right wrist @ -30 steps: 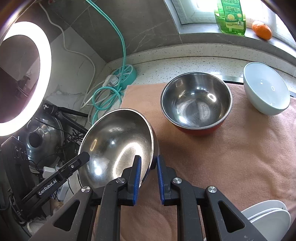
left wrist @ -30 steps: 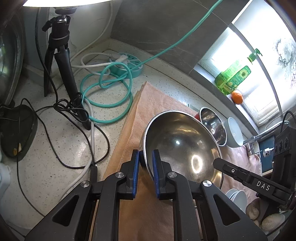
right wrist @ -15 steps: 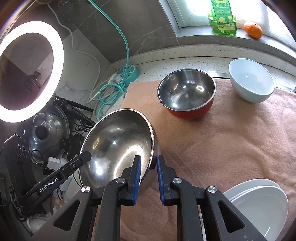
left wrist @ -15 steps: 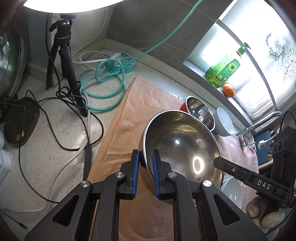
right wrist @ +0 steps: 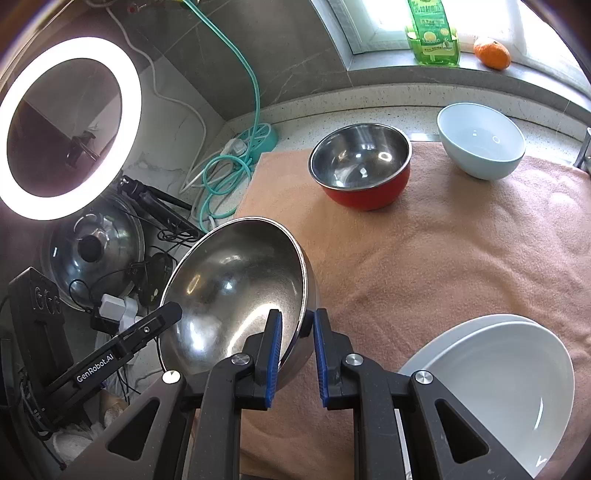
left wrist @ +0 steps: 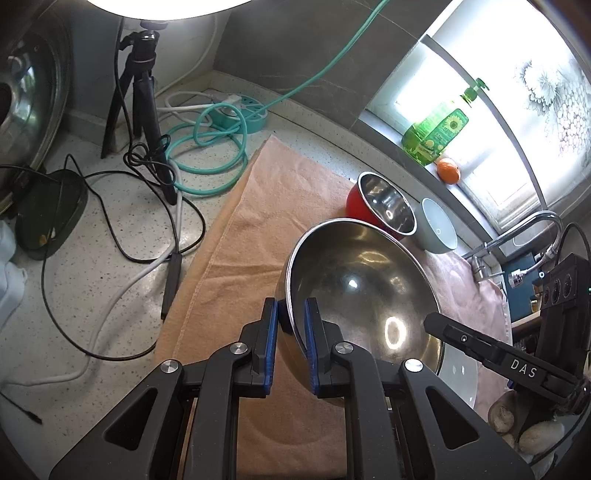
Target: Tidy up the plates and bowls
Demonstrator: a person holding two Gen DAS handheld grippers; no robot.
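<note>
Both grippers hold one large steel bowl [left wrist: 362,288] by opposite rims, above the peach towel [left wrist: 258,229]. My left gripper [left wrist: 290,314] is shut on its near rim. My right gripper [right wrist: 297,317] is shut on the bowl's [right wrist: 236,291] right rim. A red steel bowl [right wrist: 360,166] and a pale blue bowl [right wrist: 480,142] stand at the towel's far edge; both show in the left wrist view, the red bowl [left wrist: 384,203] beside the blue bowl [left wrist: 439,230]. Stacked white plates [right wrist: 491,376] lie at the near right.
A ring light [right wrist: 70,125], a tripod [left wrist: 144,110], coiled teal cable [left wrist: 210,158] and black cords [left wrist: 122,229] crowd the counter left of the towel. A pot lid [right wrist: 92,258] leans there. A green soap bottle [right wrist: 432,33] and an orange [right wrist: 491,53] sit on the sill. A faucet [left wrist: 517,236] is at right.
Both grippers have risen and drawn back with the large bowl between them; more of the towel, the far bowls and the white plates has come into view.
</note>
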